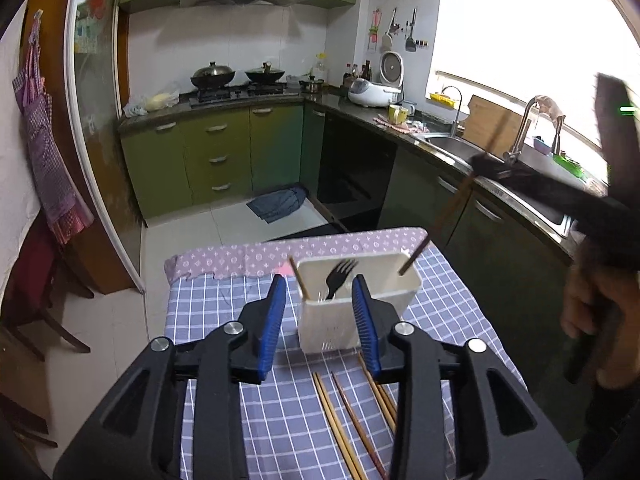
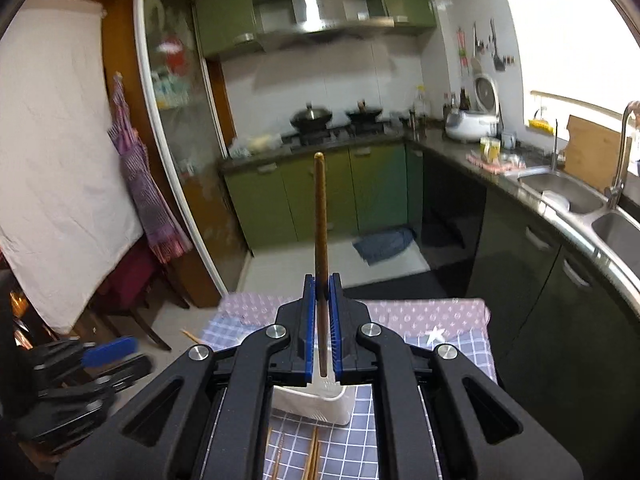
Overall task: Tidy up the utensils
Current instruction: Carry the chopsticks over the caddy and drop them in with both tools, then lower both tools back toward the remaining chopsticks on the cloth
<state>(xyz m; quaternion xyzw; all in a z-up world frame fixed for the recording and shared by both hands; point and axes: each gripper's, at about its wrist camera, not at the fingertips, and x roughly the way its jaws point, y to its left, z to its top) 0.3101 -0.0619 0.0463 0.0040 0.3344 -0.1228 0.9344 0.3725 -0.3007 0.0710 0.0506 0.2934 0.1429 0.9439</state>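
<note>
A white utensil holder (image 1: 384,292) stands on the blue checked tablecloth (image 1: 216,320). It holds a black fork (image 1: 338,276) and a pale chopstick (image 1: 298,280) leaning at its left end. My left gripper (image 1: 320,284) hangs open just short of the holder, with nothing between its pads. My right gripper (image 2: 322,280) is shut on a dark brown chopstick (image 2: 320,220) that points up and away. In the left wrist view that chopstick (image 1: 416,256) slants down, with its lower tip at the holder's right end. Beneath the right gripper lies the holder (image 2: 312,400). Several loose chopsticks (image 1: 348,420) lie on the cloth in front.
A person's hand (image 1: 580,312) grips the right tool at the right edge. The counter with a steel sink (image 2: 568,196) runs along the right. Green cabinets (image 1: 216,152) stand behind, and a blue rag (image 1: 280,204) lies on the floor. A wooden chair (image 1: 48,320) stands left of the table.
</note>
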